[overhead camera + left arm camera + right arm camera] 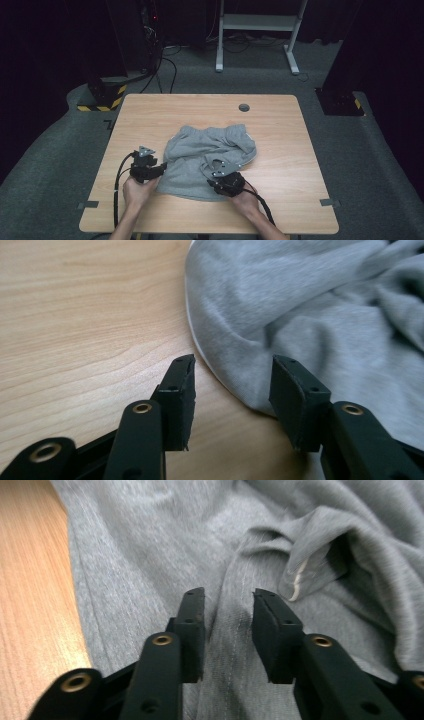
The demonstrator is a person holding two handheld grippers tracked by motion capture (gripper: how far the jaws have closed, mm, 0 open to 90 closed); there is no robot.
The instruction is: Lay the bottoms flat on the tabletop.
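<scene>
I see the shorts (210, 160) lying crumpled, not yet folded; my left gripper (232, 385) and right gripper (228, 625) both stand apart, gripping nothing.

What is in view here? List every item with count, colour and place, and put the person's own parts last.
shorts: one pair, grey, crumpled mid-table toward the near edge
table: one, light wood, centre of the high view
cable hole: one, dark, far side of the tabletop
tape marks: two, grey, on the table's near corners
white frame: one, on the carpet beyond the table
striped blocks: yellow and black, on the floor to the far left and far right
left gripper: one, black, jaws open at the shorts' hem
right gripper: one, black, jaws open over the cloth
hands: two, near edge
</scene>
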